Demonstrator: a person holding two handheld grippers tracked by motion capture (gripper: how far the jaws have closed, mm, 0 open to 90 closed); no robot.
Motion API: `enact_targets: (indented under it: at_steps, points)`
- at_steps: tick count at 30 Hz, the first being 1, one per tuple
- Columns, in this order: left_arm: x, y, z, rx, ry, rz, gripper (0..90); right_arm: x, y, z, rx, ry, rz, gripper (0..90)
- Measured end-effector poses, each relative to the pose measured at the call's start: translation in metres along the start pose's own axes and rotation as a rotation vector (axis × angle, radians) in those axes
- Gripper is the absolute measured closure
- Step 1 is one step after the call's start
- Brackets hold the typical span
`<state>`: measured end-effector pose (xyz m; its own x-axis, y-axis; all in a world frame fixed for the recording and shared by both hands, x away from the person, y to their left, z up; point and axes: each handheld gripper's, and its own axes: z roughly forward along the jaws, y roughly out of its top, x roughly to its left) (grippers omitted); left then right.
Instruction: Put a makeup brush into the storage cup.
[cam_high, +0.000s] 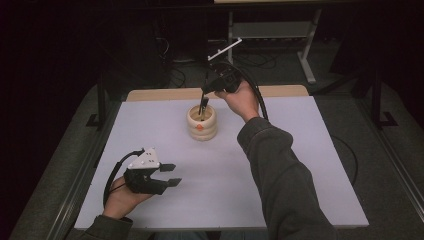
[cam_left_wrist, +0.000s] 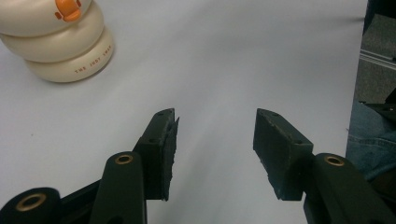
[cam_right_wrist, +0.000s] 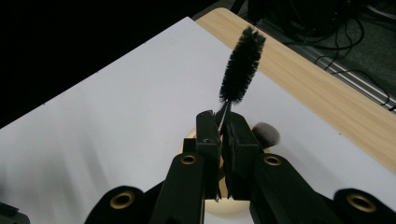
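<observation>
A cream ribbed holder (cam_high: 202, 123) with a small orange mark stands on the white table (cam_high: 150, 130) at the back middle. My right gripper (cam_high: 203, 101) hangs just above it, pointing down, shut on the thin stem of a black bristle brush (cam_right_wrist: 243, 65). The brush's bristle head sticks out past the gripper's (cam_right_wrist: 222, 135) jaws. A second, fluffy brush head (cam_right_wrist: 267, 133) shows at the holder's (cam_right_wrist: 189, 136) rim. My left gripper (cam_high: 172, 175) rests near the front left, open, with nothing between its fingers. In the left gripper view the holder (cam_left_wrist: 60, 42) stands at the upper left, well ahead of the left gripper (cam_left_wrist: 215, 135).
A wooden strip (cam_high: 165, 94) runs along the table's far edge. Beyond it are metal frame legs and cables on a dark floor (cam_high: 280, 60). The person's grey sleeve (cam_high: 280, 170) crosses the right half of the table. A jeans-clad leg (cam_left_wrist: 369, 140) shows past the table's edge.
</observation>
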<state>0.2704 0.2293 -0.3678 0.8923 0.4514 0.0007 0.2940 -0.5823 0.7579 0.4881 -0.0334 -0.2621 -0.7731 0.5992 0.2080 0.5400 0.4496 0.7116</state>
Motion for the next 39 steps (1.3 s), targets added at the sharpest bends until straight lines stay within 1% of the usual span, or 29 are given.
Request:
enact_targets:
  at_steps: [5,6,8,9,10,11,13,14,16,17,18,19,20,22,23,25,26,27,28,29,30,32,33,34,36,37,39]
  points:
    - [0.0,0.0,0.0,0.001,0.002,-0.002,48.1,-0.002,-0.002,0.007,-0.01,-0.007,-0.002,84.8]
    - [0.0,0.0,0.0,0.002,0.001,-0.001,48.0,-0.001,-0.002,0.008,-0.011,-0.004,0.018,84.8]
    - [0.0,0.0,0.0,0.003,0.0,-0.001,48.1,-0.002,-0.003,0.011,-0.005,-0.01,0.021,84.8]
    - [0.0,0.0,0.0,0.0,0.001,-0.003,48.0,-0.003,-0.005,0.013,-0.007,-0.017,0.009,84.8]
    - [0.0,0.0,0.0,-0.006,0.003,0.003,47.8,-0.003,-0.005,0.014,-0.003,-0.016,0.022,84.8]
    - [0.0,0.0,-0.001,-0.007,0.003,-0.005,47.6,-0.003,-0.006,0.016,-0.001,-0.021,0.02,84.8]
    - [0.0,-0.001,-0.001,-0.008,0.003,-0.006,47.2,-0.003,-0.007,0.018,0.0,-0.022,0.029,84.8]
    - [0.001,-0.001,-0.001,-0.005,0.005,-0.007,46.8,-0.004,-0.009,0.022,0.0,-0.027,0.017,84.8]
    - [0.0,0.0,0.0,-0.003,0.006,-0.006,46.2,-0.003,-0.01,0.023,-0.002,-0.027,0.031,84.8]
    - [0.0,0.0,0.0,-0.002,0.006,-0.007,45.5,-0.004,-0.011,0.025,0.001,-0.029,0.026,84.8]
    - [0.0,0.0,0.0,-0.001,0.005,-0.009,44.9,-0.003,-0.011,0.026,0.006,-0.032,0.037,84.8]
    - [0.0,0.0,0.0,-0.001,0.005,-0.009,44.9,-0.003,-0.011,0.026,0.006,-0.032,0.037,84.8]
    - [-0.001,0.0,0.0,-0.002,0.005,-0.01,44.9,-0.005,-0.013,0.028,0.004,-0.035,0.031,84.8]
    - [-0.001,0.0,0.0,-0.002,0.006,-0.01,44.5,-0.005,-0.014,0.03,0.009,-0.031,0.045,84.8]
    - [-0.001,0.0,0.0,-0.001,0.005,-0.015,44.3,-0.007,-0.015,0.031,0.005,-0.031,0.027,84.8]
    - [-0.001,0.0,0.001,-0.001,0.004,-0.021,43.8,-0.006,-0.016,0.033,0.011,-0.027,0.047,84.8]
    - [-0.001,0.0,0.001,0.0,0.006,-0.018,43.6,-0.008,-0.017,0.034,0.008,-0.03,0.03,84.8]
    - [-0.001,0.0,0.001,0.0,0.006,-0.018,43.4,-0.008,-0.017,0.034,0.008,-0.03,0.03,84.8]
    - [0.0,0.0,0.001,-0.001,0.006,-0.017,43.4,-0.007,-0.018,0.038,0.018,-0.033,0.045,84.8]
    - [0.0,0.0,0.001,-0.001,0.008,-0.007,43.2,-0.007,-0.018,0.039,0.019,-0.033,0.049,84.8]
    - [0.0,0.0,0.001,-0.003,0.007,-0.017,42.9,-0.008,-0.019,0.04,0.019,-0.034,0.043,84.8]
    - [0.0,0.0,0.001,-0.002,0.006,-0.02,42.7,-0.009,-0.019,0.041,0.018,-0.033,0.034,84.8]
    - [0.0,0.0,0.001,-0.002,0.006,-0.021,42.7,-0.008,-0.019,0.042,0.026,-0.033,0.047,84.7]
    - [0.0,0.0,0.001,-0.003,0.007,-0.021,42.7,-0.007,-0.019,0.043,0.031,-0.033,0.051,84.7]
    - [0.0,0.0,0.001,-0.003,0.007,-0.019,42.5,-0.008,-0.02,0.045,0.031,-0.035,0.047,84.7]
    - [0.0,0.0,0.001,-0.004,0.008,-0.021,42.5,-0.008,-0.021,0.048,0.04,-0.035,0.056,84.7]
    - [0.0,0.0,0.001,-0.004,0.008,-0.022,42.4,-0.008,-0.021,0.049,0.042,-0.033,0.056,84.8]
